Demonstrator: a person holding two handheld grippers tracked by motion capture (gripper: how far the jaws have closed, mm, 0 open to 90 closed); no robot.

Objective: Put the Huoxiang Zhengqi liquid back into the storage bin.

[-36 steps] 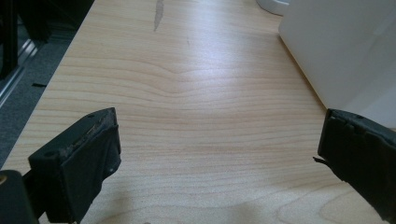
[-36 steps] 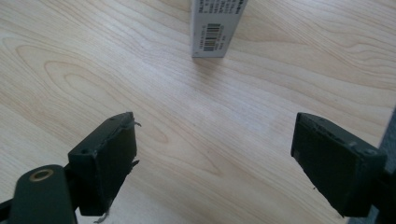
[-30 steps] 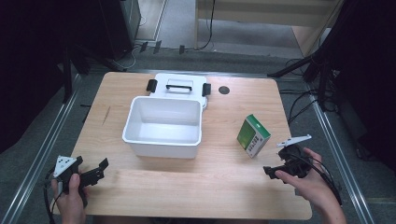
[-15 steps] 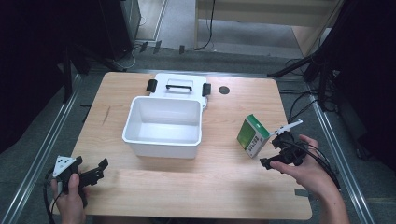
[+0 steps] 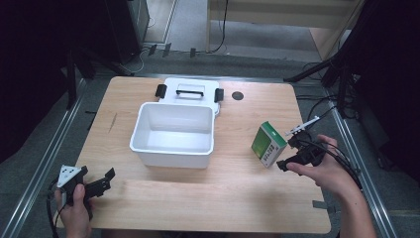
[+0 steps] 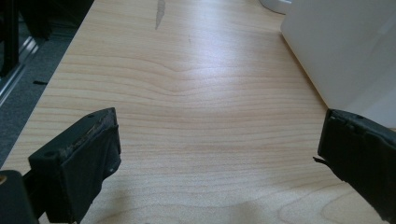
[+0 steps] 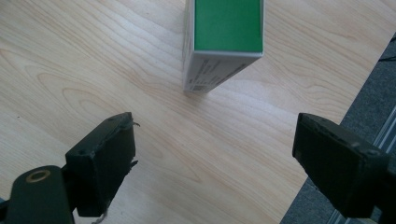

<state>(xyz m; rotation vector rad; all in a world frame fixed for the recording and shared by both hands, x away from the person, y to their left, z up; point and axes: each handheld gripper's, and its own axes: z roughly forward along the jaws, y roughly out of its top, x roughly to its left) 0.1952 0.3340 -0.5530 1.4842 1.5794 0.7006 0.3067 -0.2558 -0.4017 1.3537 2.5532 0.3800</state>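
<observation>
**Right gripper beside the green box, jaws apart**

The green box [image 5: 269, 144] stands upright on the wooden table [image 5: 237, 198], on its right half, well apart from the white tub [image 5: 173, 134] at the middle. Its green face looks toward the tub side; a white side with small print faces the person.

The right gripper [image 5: 292, 153] is held in the right hand [image 5: 322, 166] just beside the box, on its right. Its jaws stand wide apart with nothing between them. In the right gripper view the box [image 7: 223, 42] sits ahead of the jaws (above them in that picture), its green top and white printed side showing, and bare table lies in the gap. The pads do not touch the box there. The right-hand jaw hangs past the table's edge, over the grey floor [image 7: 373, 93].

The left gripper [image 5: 99, 181] rests low at the table's near left corner, held in the left hand [image 5: 74, 203], a grey three-cornered plate on top of it. Its jaws are also wide apart and hold nothing; in the left gripper view only wood grain lies between them, and the tub's white wall [image 6: 341, 51] rises at the upper right.

Behind the tub lies a white lid [image 5: 190, 91] with a handle and two black clips, touching the tub's far rim. A small dark disc [image 5: 237, 95] sits on the table just right of the lid.
</observation>
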